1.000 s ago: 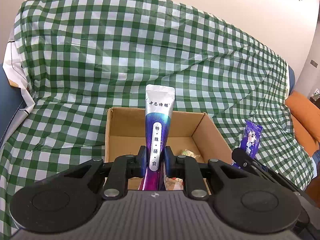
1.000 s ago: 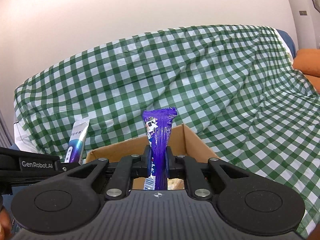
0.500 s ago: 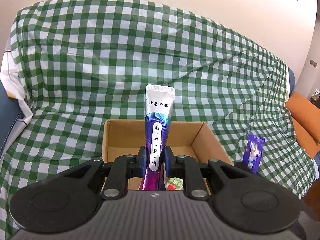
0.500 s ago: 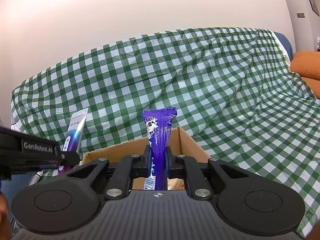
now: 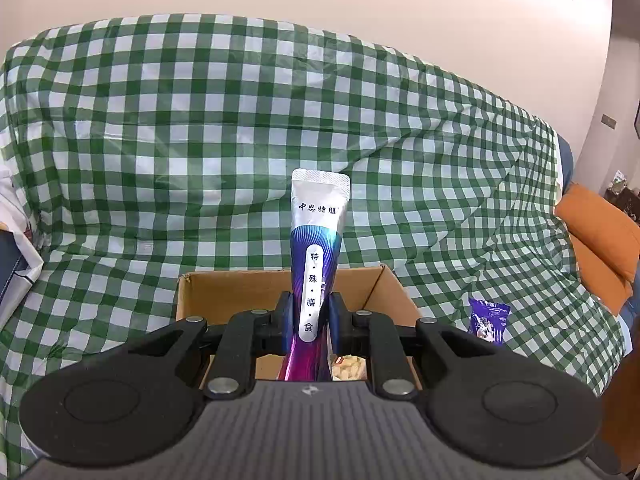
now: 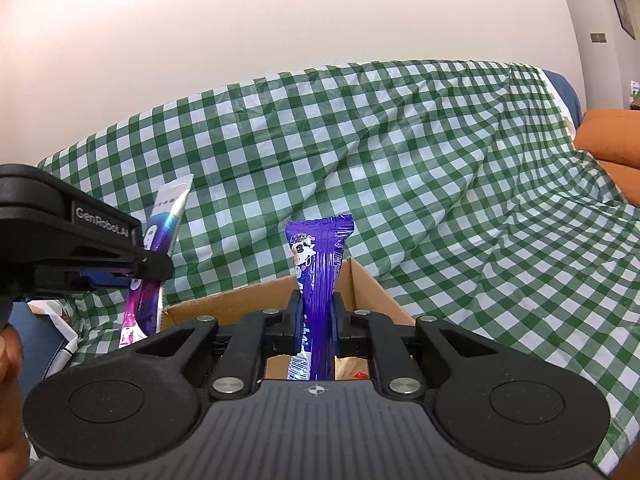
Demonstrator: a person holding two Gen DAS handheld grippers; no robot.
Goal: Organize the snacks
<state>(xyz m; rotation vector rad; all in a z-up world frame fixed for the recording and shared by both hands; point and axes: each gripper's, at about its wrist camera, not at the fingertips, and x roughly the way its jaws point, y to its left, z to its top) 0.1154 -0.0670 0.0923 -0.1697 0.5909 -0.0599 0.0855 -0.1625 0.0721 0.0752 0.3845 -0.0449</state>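
Note:
My left gripper is shut on a silver and purple snack sachet, held upright above an open cardboard box. My right gripper is shut on a purple snack bar wrapper, also upright over the same box. The purple bar shows at the right in the left wrist view. The left gripper with its sachet shows at the left in the right wrist view. Some snacks lie inside the box, mostly hidden.
A green and white checked cloth covers the sofa under the box. Orange cushions lie at the right. A blue sofa arm and white cloth are at the left. A wall rises behind.
Both grippers have drawn back and risen from the box, so it sits lower and smaller in both views. Both still hold their snacks.

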